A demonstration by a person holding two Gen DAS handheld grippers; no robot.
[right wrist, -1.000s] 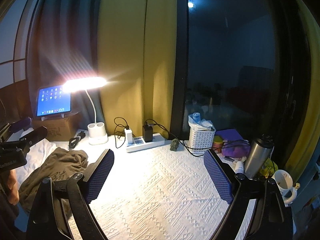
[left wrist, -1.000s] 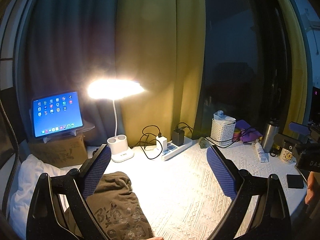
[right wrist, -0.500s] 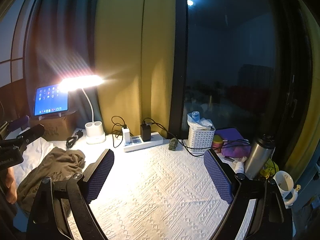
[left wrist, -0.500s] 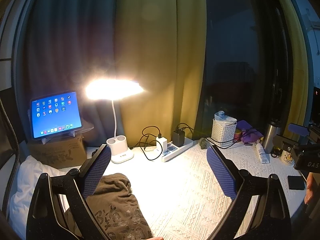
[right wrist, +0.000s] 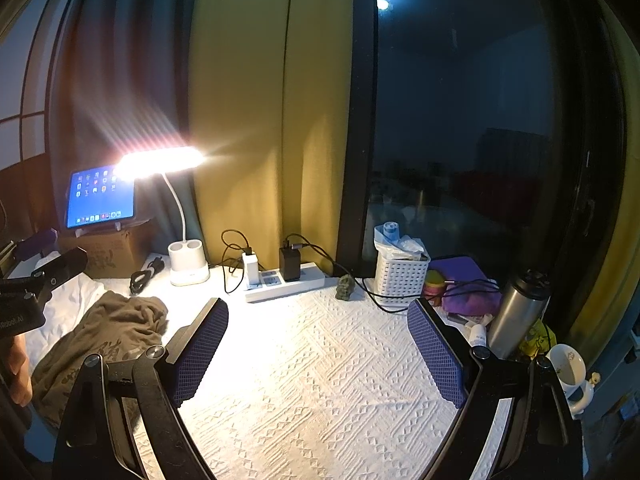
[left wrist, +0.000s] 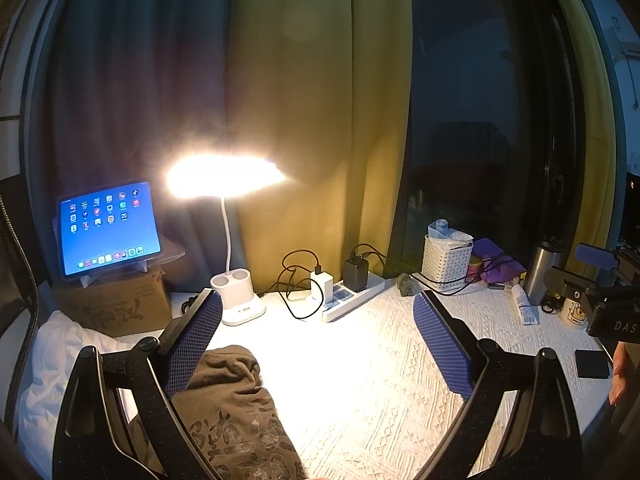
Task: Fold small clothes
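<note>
A crumpled brown garment (left wrist: 236, 420) with a pale print lies at the left of the white textured tabletop (left wrist: 360, 380). It also shows in the right wrist view (right wrist: 100, 344), at the left. My left gripper (left wrist: 320, 344) is open and empty, held above the table, its left finger over the garment's edge. My right gripper (right wrist: 320, 352) is open and empty above the bare middle of the table, to the right of the garment.
A lit desk lamp (left wrist: 236, 296), a tablet (left wrist: 108, 228) on a cardboard box, a power strip (left wrist: 352, 296) with chargers and cables, a white basket (left wrist: 446, 260), a steel flask (right wrist: 516, 312), a mug (right wrist: 568, 372) and a black wallet (left wrist: 592, 364) line the back and right. Curtains and a dark window stand behind.
Both grippers have shifted only slightly; the right wrist view has drifted a little to the left. The garment has not moved and both grippers stay open.
</note>
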